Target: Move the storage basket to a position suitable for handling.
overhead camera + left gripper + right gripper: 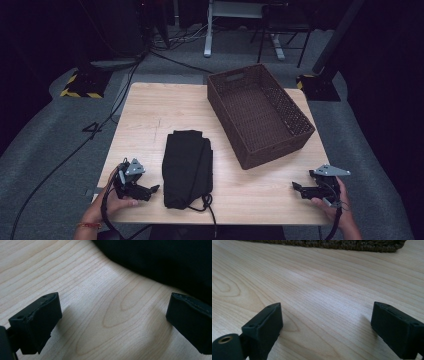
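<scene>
A folded black garment [187, 165] with a drawstring lies on the wooden table [150, 115], near its front edge. My left gripper [151, 190] rests open just left of the garment, its tips pointing at it. Seen along the left gripper [113, 315], the jaws stand wide apart over bare wood with the black garment [162, 260] just beyond. My right gripper [296, 187] sits open at the front right, below the brown woven basket [260, 112]. In the right gripper view the gripper [327, 322] holds nothing, and the basket's base [332, 245] runs along the top.
The empty basket fills the table's right half, slanted toward the far edge. Black cables [75, 150] trail over the grey floor at the left. A desk leg [208, 30] and a chair [282, 30] stand beyond the table.
</scene>
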Available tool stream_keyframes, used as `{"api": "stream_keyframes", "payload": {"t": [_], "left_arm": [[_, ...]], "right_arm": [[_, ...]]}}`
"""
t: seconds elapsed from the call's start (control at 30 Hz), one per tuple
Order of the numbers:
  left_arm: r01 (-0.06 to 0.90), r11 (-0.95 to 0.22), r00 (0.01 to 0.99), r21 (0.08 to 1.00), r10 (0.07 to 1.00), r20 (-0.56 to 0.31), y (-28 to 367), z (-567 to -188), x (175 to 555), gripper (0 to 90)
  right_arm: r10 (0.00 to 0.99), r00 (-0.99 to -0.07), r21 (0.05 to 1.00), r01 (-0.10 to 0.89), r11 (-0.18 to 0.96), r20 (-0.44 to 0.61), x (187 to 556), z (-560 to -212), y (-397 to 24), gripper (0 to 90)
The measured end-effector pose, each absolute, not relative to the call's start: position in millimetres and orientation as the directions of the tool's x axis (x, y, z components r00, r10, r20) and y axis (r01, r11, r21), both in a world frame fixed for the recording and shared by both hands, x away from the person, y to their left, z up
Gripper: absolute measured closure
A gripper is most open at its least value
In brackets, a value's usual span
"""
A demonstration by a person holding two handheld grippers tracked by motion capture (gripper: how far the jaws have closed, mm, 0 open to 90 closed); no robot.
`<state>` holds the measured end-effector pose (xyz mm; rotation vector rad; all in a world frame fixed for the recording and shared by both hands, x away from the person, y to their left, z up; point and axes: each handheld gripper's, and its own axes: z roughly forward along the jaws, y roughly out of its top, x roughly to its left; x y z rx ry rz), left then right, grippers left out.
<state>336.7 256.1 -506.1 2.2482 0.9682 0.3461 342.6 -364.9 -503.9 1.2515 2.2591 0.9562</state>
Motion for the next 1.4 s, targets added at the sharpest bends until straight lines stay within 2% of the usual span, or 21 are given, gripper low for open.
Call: {"api": "stream_keyframes", "payload": {"t": [0.13,0.2,0.5,0.57,0.63,0.67,0.7,0.77,0.83,1.0,1.2,1.4], "left_arm": [[0.546,-0.513,0.697,0.662,0.717,-0.020,255,-506,335,0.4],[0.545,-0.512,0.696,0.663,0.718,-0.018,251,-506,334,0.4],[0.536,-0.527,0.710,0.659,0.704,-0.014,249,-505,332,2.2],[0.526,-0.530,0.719,0.665,0.694,-0.016,249,-502,332,8.2],[0.492,-0.549,0.731,0.676,0.682,0.023,246,-497,330,23.9],[0.486,-0.546,0.737,0.682,0.676,0.017,245,-494,330,21.6],[0.482,-0.543,0.740,0.688,0.673,0.012,243,-491,330,15.2],[0.471,-0.538,0.746,0.699,0.665,0.009,240,-487,328,19.3],[0.458,-0.530,0.753,0.714,0.658,0.006,237,-482,328,15.6],[0.430,-0.498,0.763,0.753,0.646,-0.008,231,-469,324,15.9],[0.385,-0.494,0.787,0.780,0.617,0.002,209,-457,322,15.8],[0.400,-0.521,0.791,0.754,0.612,0.004,184,-465,330,16.0]], "right_arm": [[0.844,-0.537,0.718,0.585,0.377,-0.006,344,-504,-365,10.8],[0.844,-0.537,0.723,0.582,0.371,-0.001,345,-503,-366,16.5],[0.834,-0.551,0.775,0.529,0.346,0.004,348,-488,-367,21.0],[0.829,-0.559,0.784,0.507,0.358,-0.017,352,-479,-366,21.3],[0.821,-0.568,0.798,0.473,0.374,-0.048,356,-470,-363,21.8],[0.820,-0.569,0.803,0.461,0.378,-0.059,359,-465,-361,21.9],[0.815,-0.576,0.810,0.446,0.381,-0.066,361,-460,-360,22.0],[0.807,-0.585,0.820,0.423,0.385,-0.077,366,-449,-355,22.1],[0.795,-0.599,0.827,0.395,0.399,-0.097,369,-438,-350,22.2],[0.771,-0.625,0.839,0.348,0.418,-0.125,376,-417,-336,22.2],[0.754,-0.642,0.839,0.329,0.434,-0.138,387,-405,-326,21.9],[0.726,-0.673,0.827,0.323,0.459,-0.141,398,-402,-312,21.2]]}}
